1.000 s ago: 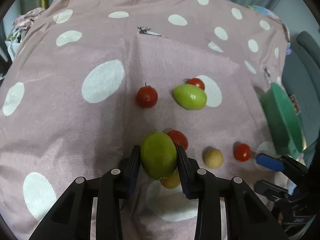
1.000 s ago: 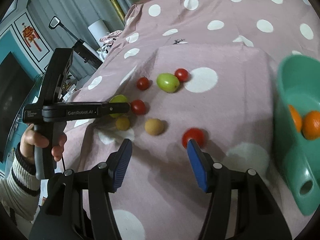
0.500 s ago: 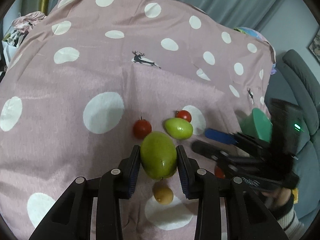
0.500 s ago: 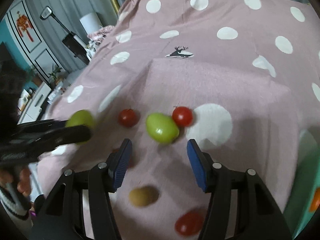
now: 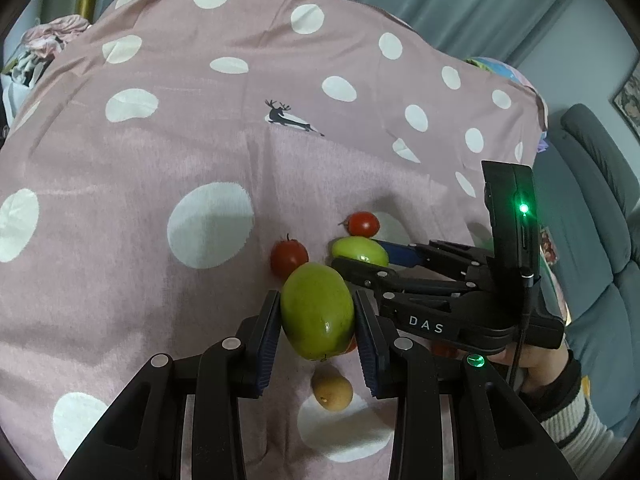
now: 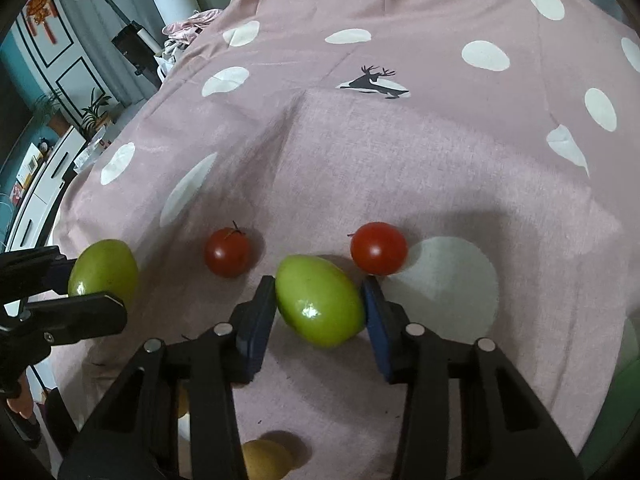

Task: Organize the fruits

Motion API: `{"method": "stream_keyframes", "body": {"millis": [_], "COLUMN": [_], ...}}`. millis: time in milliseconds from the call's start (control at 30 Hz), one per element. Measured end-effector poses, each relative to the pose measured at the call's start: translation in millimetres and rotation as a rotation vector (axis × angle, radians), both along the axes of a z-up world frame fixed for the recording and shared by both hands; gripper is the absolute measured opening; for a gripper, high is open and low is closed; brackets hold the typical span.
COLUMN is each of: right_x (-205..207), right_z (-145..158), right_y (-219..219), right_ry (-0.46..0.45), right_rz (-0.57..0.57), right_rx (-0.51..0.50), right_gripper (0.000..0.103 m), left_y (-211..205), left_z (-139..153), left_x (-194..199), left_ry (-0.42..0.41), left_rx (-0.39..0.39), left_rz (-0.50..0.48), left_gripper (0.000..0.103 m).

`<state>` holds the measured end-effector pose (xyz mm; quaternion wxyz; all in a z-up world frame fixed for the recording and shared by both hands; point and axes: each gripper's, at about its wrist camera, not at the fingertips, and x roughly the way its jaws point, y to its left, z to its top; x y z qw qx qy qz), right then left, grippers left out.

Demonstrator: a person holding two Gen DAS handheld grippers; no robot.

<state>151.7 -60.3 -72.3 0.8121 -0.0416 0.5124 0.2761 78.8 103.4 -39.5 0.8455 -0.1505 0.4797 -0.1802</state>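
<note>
My left gripper (image 5: 316,300) is shut on a large green fruit (image 5: 316,316), held above the pink spotted cloth (image 5: 160,140). The jaws of my right gripper (image 6: 319,280) are closing on a second green fruit (image 6: 318,306) that lies on the cloth, and both blue pads touch its sides. In the left wrist view, the right gripper (image 5: 360,256) reaches in from the right around that fruit (image 5: 360,250). Two red tomatoes (image 6: 228,253) (image 6: 379,247) lie just beyond it. A small yellow-brown fruit (image 5: 332,390) lies below my left gripper.
A person's hand in a striped sleeve (image 5: 560,412) holds the right gripper. A grey sofa (image 5: 592,200) stands past the cloth's right edge. A green blur at the lower right (image 6: 626,392) may be the bowl. Cabinets and a vacuum (image 6: 132,44) stand at the far left.
The right gripper swept left from beside the green bowl to the second green fruit, and its jaws narrowed around it. The left gripper kept its green fruit and tilted slightly upward.
</note>
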Motion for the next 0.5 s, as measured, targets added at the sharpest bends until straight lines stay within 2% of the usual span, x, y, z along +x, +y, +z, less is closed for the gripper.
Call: {"method": "stream_keyframes", "body": {"millis": [133,500], "right_x": [-6.3,-75.0], "right_z": [0.0,27.6], "right_y": [-6.4,-43.1], "right_ry": [0.013,-0.017], "right_rz": [0.0,-0.042], "right_rx": [0.041,0.139], "right_gripper": [0.043,0.043], "left_y": [-0.9,-12.6], "left_z": [1.2,6.7], "left_x": [-3.4,-24.6], "left_ry": [0.001,0.0], "left_rx": [0.001,0.039], "left_rz": [-0.003,-0.016], "left_gripper": [0.036,0.036]}}
